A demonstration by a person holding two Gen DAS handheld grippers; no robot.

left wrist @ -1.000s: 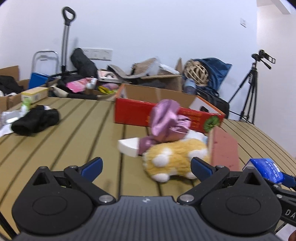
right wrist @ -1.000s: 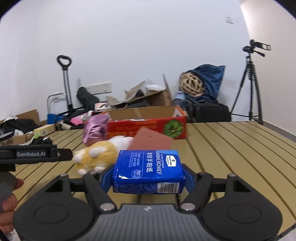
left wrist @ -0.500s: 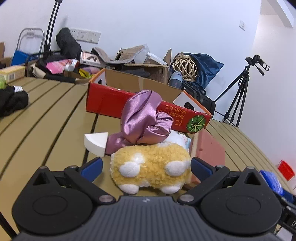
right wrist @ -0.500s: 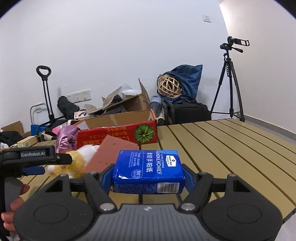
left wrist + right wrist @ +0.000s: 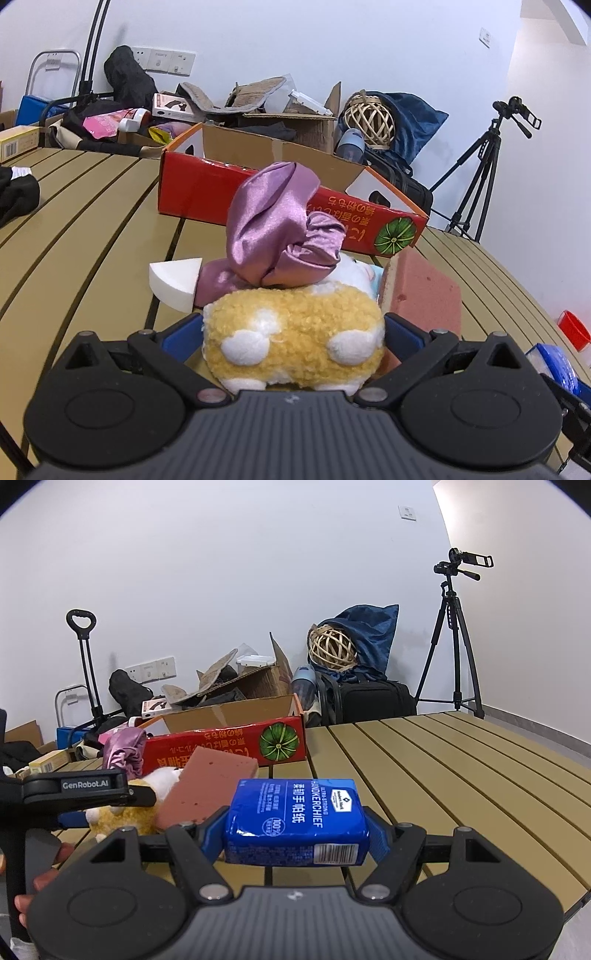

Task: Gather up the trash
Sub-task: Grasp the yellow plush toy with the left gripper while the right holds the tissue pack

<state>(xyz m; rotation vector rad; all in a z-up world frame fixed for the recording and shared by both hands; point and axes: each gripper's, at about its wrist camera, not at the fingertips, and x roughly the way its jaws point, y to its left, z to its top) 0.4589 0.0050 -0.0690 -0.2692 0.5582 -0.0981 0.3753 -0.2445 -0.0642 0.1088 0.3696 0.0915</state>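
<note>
While the right gripper (image 5: pixel 295 825) grips the tissue pack (image 5: pixel 297 821), the left gripper (image 5: pixel 293 332) straddles the plush (image 5: pixel 293 338), unclenched. It should close squarely on the plush's middle, clear of the brick (image 5: pixel 424 291).

Background clutter behind the slatted table (image 5: pixel 461 760)

A camera tripod (image 5: pixel 452 642) is stood by the wall; a wicker ball (image 5: pixel 331 646) is nestled in blue fabric (image 5: pixel 373 631), near a hand trolley (image 5: pixel 86 664).

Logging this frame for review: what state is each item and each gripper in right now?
Right gripper: shut on the blue tissue pack.
Left gripper: open, fingers either side of the yellow plush toy; contact unclear.
Purple satin cloth: crumpled, lying on the plush.
Pink sponge block: tilted, leaning beside the plush.
Red cardboard box: open-topped, on the slatted table.
</note>
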